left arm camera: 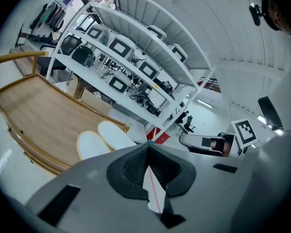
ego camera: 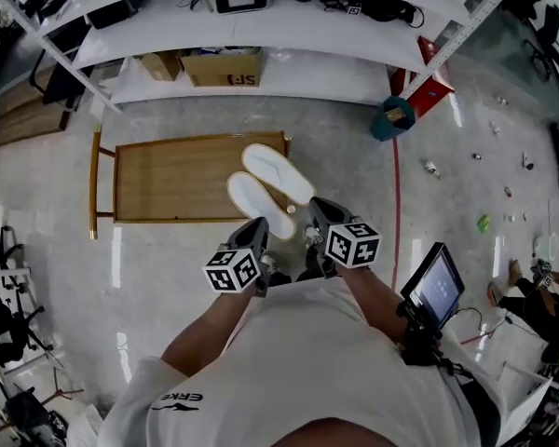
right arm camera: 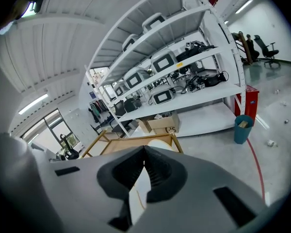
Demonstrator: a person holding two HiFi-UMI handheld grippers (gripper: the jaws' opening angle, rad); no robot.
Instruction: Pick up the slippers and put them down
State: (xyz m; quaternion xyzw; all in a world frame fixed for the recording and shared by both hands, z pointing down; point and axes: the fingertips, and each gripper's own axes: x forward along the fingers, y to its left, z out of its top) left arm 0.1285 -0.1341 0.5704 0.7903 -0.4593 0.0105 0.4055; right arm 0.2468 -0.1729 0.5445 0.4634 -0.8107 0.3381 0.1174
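Two white slippers [ego camera: 276, 172] lie side by side at the wooden bench's [ego camera: 168, 177] near right corner. Left gripper [left arm camera: 148, 143] and right gripper [right arm camera: 144, 148] are both clenched on nothing, just short of the slippers' near ends.

The light is bright, white and even, coming from ceiling strip lights [right arm camera: 31, 103] that show in the right gripper view. In the head view the polished floor [ego camera: 168, 268] throws back pale streaks of glare at the left and far right, and shadows are faint and soft. The white slippers [ego camera: 270, 189] are nearly blown out, with little surface detail. All three pictures bow strongly. The far shelving [ego camera: 261, 26] curves, and both gripper views sit in a round frame with black corners. Their nearest foreground is soft, while the far room is sharper.
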